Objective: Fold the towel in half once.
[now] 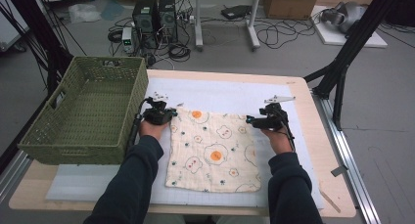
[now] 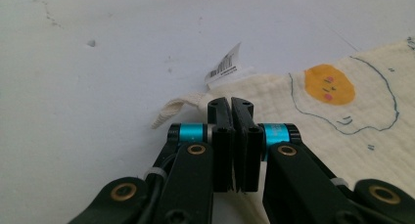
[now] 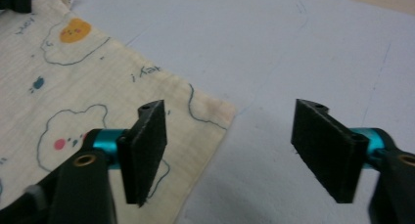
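A cream cloth (image 1: pixel 215 150) printed with fried eggs and small animals lies flat on the white mat (image 1: pixel 230 94). My left gripper (image 1: pixel 169 114) is at the cloth's far left corner. In the left gripper view its jaws (image 2: pixel 231 102) are pressed together over the cloth (image 2: pixel 313 116), right where the edge bunches up beside a white barcode tag (image 2: pixel 224 67). My right gripper (image 1: pixel 249 120) is at the far right corner. Its jaws (image 3: pixel 230 109) stand open astride that corner: one pad (image 3: pixel 147 150) hangs over the cloth (image 3: pixel 73 87), the other over bare mat.
A green woven basket (image 1: pixel 83 145) stands at the table's left, close beside my left hand. The wooden table edge (image 1: pixel 313 136) runs along the right of the mat. Computers and cables (image 1: pixel 156 18) lie on the floor beyond the table.
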Demonstrator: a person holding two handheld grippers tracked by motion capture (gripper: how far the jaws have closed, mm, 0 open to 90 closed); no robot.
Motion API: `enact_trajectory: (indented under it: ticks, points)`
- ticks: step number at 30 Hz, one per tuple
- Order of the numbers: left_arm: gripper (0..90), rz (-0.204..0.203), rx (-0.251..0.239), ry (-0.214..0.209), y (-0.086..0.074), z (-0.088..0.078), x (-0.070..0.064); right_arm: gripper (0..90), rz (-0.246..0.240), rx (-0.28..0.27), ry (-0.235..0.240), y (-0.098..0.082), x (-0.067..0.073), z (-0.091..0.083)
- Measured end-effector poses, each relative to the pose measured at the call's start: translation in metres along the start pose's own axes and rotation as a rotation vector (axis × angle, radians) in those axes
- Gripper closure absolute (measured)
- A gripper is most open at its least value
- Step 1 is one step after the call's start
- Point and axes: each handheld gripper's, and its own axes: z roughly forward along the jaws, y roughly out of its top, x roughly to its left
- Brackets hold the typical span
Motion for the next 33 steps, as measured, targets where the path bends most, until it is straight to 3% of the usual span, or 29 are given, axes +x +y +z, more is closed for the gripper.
enact_trajectory:
  ticks: [6,10,13,15,17,21,26,27,30,33]
  points:
    - [86.9,-0.001,0.006,-0.006,-0.001,-0.001,0.001,47.7,0.020,0.044,0.016,0.002,0.001,0.021]
    - [86.7,0.005,0.018,-0.003,-0.001,-0.001,0.000,59.6,0.018,0.069,-0.026,0.004,0.006,0.034]
    - [86.7,0.010,0.019,-0.002,-0.001,-0.001,-0.001,64.7,0.001,0.093,-0.029,0.005,0.009,0.042]
    - [86.7,0.006,0.022,-0.001,-0.001,-0.001,-0.001,75.1,-0.009,0.092,-0.038,0.006,0.012,0.043]
    - [86.9,0.006,0.025,0.005,-0.001,0.000,-0.001,84.0,-0.026,0.098,-0.013,0.006,0.014,0.044]
    - [87.1,0.020,0.010,0.019,0.000,-0.003,-0.002,85.8,-0.080,0.115,-0.061,0.009,0.019,0.042]
    - [87.2,0.048,-0.117,0.066,0.013,-0.017,-0.007,85.9,-0.056,-0.024,-0.107,0.018,0.015,0.026]
    - [87.2,0.034,-0.157,0.071,0.015,-0.021,-0.006,85.9,-0.070,-0.039,-0.108,0.019,0.014,0.024]
    - [87.2,0.022,-0.194,0.048,0.017,-0.027,-0.004,85.9,-0.082,-0.093,-0.113,0.026,0.016,0.018]
    - [87.1,0.023,-0.189,0.023,0.017,-0.033,-0.005,85.8,-0.092,-0.107,-0.093,0.027,0.019,0.013]
